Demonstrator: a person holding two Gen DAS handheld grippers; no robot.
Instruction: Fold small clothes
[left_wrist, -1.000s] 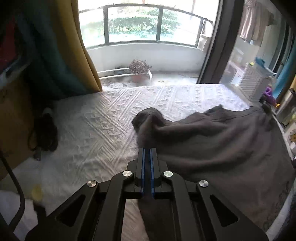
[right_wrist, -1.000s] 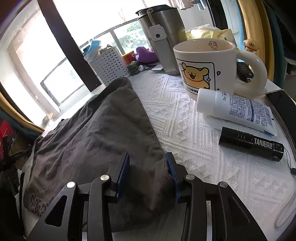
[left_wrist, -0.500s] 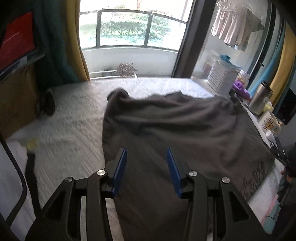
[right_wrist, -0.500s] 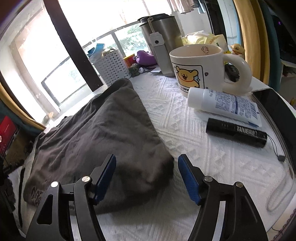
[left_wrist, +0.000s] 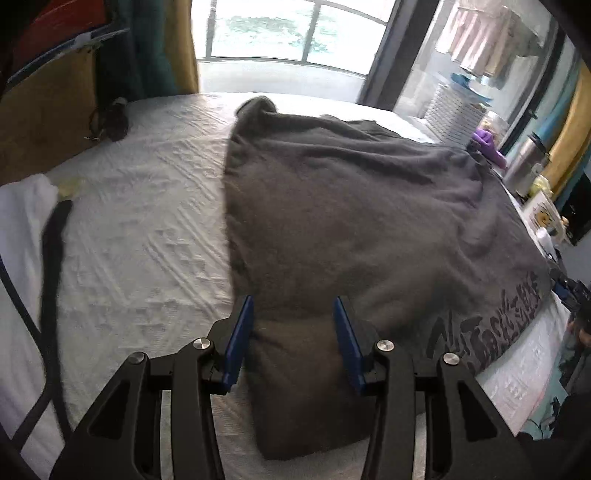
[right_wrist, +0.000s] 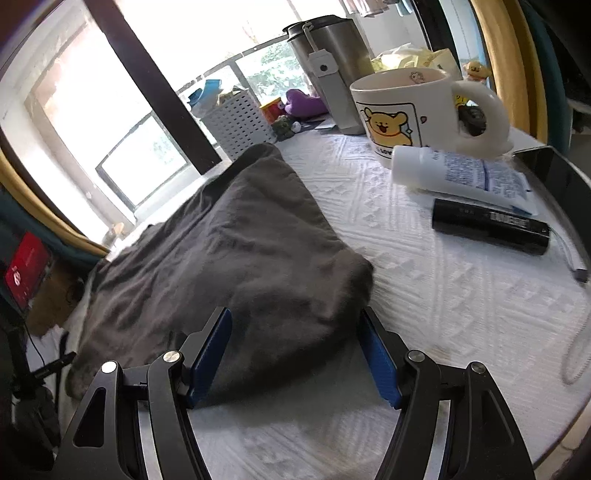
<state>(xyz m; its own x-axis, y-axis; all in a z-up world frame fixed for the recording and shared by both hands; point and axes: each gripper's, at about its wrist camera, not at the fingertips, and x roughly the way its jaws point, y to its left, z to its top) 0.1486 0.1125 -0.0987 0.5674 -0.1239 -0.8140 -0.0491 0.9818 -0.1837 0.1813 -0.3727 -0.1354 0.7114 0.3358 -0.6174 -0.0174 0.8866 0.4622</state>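
Note:
A dark grey garment (left_wrist: 351, 221) with black lettering along one edge lies spread on the white textured cloth (left_wrist: 147, 229). My left gripper (left_wrist: 293, 315) is open and empty, its blue pads either side of the garment's near corner, just above it. In the right wrist view the same garment (right_wrist: 229, 251) lies flat. My right gripper (right_wrist: 295, 328) is wide open and empty, its jaws straddling the garment's near corner.
Right of the garment stand a bear mug (right_wrist: 410, 110), a steel tumbler (right_wrist: 328, 70), a white tube (right_wrist: 461, 173) and a black flashlight (right_wrist: 491, 225). A white basket (right_wrist: 236, 122) sits behind. A black strap (left_wrist: 55, 258) and white cloth lie at the left edge.
My left gripper let go of the garment and opened, then pulled back. My right gripper opened wider and backed off the garment's corner. The garment now lies flat.

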